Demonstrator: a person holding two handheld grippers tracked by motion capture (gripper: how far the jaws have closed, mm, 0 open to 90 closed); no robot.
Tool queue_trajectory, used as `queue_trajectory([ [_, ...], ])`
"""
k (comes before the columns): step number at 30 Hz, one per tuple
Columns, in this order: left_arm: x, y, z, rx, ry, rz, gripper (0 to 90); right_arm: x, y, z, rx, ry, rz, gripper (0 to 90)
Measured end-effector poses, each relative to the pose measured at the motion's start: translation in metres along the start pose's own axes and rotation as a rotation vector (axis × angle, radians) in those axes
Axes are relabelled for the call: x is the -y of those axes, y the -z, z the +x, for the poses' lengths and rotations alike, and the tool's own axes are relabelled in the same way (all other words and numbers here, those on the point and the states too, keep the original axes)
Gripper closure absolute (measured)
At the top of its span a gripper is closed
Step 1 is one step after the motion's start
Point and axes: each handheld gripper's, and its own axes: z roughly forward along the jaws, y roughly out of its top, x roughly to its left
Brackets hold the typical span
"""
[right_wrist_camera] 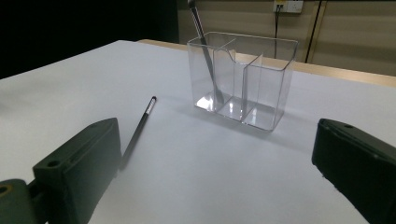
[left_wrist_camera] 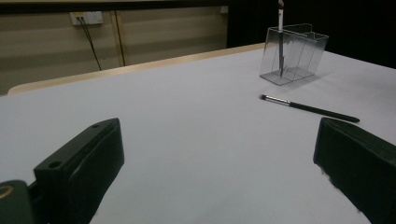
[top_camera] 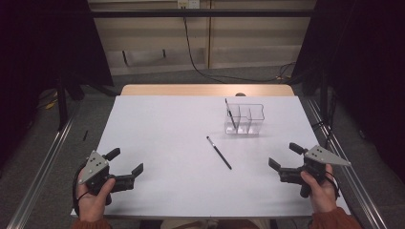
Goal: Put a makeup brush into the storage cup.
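Note:
A clear plastic organiser (top_camera: 244,119) (left_wrist_camera: 295,53) (right_wrist_camera: 243,88) with several compartments stands on the white table (top_camera: 167,143), right of centre toward the back. One thin dark brush (top_camera: 229,113) (left_wrist_camera: 281,42) (right_wrist_camera: 205,51) leans upright in its left compartment. Another dark brush (top_camera: 218,152) (left_wrist_camera: 308,108) (right_wrist_camera: 138,130) lies flat on the table in front of the organiser. My left gripper (top_camera: 128,162) (left_wrist_camera: 219,172) is open near the front left edge, nothing between its jaws. At the front right, my right gripper (top_camera: 284,156) (right_wrist_camera: 215,172) is open and holds nothing.
The table's wooden far edge (top_camera: 205,89) faces a panelled wall with a wall socket (left_wrist_camera: 87,17) and a black cable (top_camera: 196,62). Metal rails (top_camera: 43,167) run along both sides of the table. Dark curtains hang left and right.

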Motion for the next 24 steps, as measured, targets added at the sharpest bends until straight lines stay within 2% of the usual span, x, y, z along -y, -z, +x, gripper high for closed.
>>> queue_trajectory([
  [4, 0.001, 0.002, -0.002, -0.005, 0.014, -0.006, 1.8, 0.002, 0.011, 0.002, 0.006, -0.009, -0.012, 1.0],
  [8, 0.001, 0.002, -0.002, -0.006, 0.007, -0.005, 1.8, 0.007, 0.018, -0.001, 0.017, -0.013, -0.011, 1.0],
  [11, 0.000, 0.002, -0.003, -0.001, 0.004, -0.005, 1.8, 0.009, 0.018, -0.004, 0.029, -0.013, -0.004, 1.1],
  [24, 0.001, 0.000, 0.001, -0.006, 0.013, -0.002, 2.1, 0.004, 0.009, 0.000, -0.002, -0.005, -0.011, 1.0],
])
